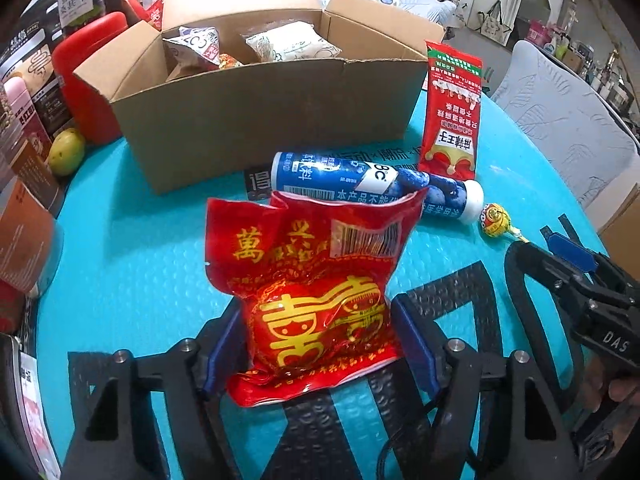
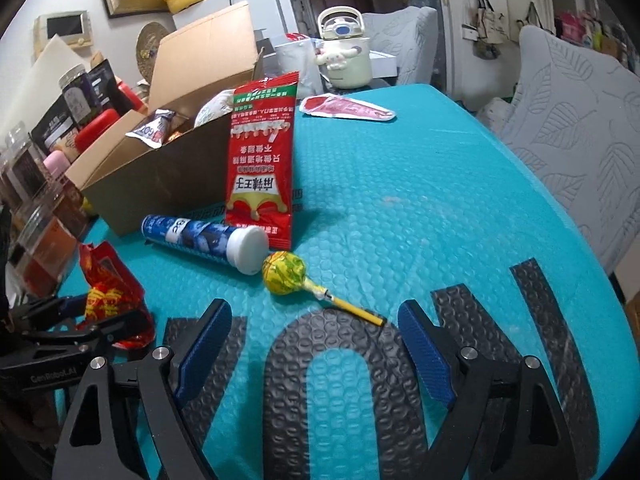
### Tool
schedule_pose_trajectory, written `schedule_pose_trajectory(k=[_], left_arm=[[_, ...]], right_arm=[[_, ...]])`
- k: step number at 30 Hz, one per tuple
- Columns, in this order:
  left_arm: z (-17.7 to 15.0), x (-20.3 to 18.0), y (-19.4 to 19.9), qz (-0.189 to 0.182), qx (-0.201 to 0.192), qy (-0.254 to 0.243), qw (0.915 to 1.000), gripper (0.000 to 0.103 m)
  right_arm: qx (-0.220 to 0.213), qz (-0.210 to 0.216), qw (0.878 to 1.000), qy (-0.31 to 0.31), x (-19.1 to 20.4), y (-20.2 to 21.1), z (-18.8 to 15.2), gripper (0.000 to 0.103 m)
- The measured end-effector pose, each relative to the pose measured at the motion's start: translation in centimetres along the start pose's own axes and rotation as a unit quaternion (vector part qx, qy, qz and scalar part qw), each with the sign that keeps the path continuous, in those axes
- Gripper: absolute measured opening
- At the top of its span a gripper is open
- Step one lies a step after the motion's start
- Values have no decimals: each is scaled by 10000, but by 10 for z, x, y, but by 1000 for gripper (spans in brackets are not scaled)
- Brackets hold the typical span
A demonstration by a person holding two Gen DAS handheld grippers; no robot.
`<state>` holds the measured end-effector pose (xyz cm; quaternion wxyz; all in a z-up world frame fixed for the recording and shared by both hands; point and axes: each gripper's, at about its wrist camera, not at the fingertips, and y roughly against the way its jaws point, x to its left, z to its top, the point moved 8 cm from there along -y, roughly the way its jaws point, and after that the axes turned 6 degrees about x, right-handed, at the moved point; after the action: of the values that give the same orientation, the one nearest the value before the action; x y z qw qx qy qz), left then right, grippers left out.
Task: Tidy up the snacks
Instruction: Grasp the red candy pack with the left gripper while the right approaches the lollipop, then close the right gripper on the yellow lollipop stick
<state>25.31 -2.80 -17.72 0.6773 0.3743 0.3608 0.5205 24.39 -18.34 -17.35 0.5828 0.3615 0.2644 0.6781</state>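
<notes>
Red snack bag point(image 1: 316, 296): red foil with gold characters, crumpled, held upright between the left gripper's 2 blue pads, near edge of the table, in front of the box.
Left gripper point(image 1: 320, 344): clamped on the red snack bag, 1 pad on each side of its lower half; seen from the right wrist view at far left point(image 2: 100, 320).
Right gripper point(image 2: 316, 344): jaws apart, nothing between them, hovering over the mat just near the lollipop's stick end.
Lollipop point(image 2: 286, 274): yellow wrapper, lying flat, head just beside the tube's white cap.
Blue tube point(image 2: 200, 240): lying on its side, left of the lollipop, in front of the box.
Tall red packet point(image 2: 262, 160): standing upright against the box's right corner, behind the tube.
Cardboard box point(image 1: 272, 104): flaps open, far centre, several snack packs inside.
Table mat point(image 2: 440, 200): teal bubble surface with black lettering.
Flat red-and-white pack point(image 2: 348, 108): lying far on the mat, well apart from the rest.
Left side: jars, pouches and 1 green fruit point(image 1: 66, 152) beside the box.
</notes>
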Motion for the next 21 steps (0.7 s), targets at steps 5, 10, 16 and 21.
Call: schedule_pose_trajectory(k=[5, 10, 16, 21], left_arm=[[-7, 1, 3, -95, -36, 54, 9999, 72], [-12, 1, 4, -32, -78, -26, 10000, 72], [-11, -1, 1, 63, -137, -112, 9998, 73], [-8, 0, 1, -12, -233, -37, 9997, 72]], right_arm=[[41, -5, 9997, 244, 11, -8, 6, 80], [270, -91, 9988, 389, 14, -25, 12, 59], [261, -170, 9976, 612, 17, -25, 14, 34], [287, -14, 9973, 681, 20, -21, 8, 12]])
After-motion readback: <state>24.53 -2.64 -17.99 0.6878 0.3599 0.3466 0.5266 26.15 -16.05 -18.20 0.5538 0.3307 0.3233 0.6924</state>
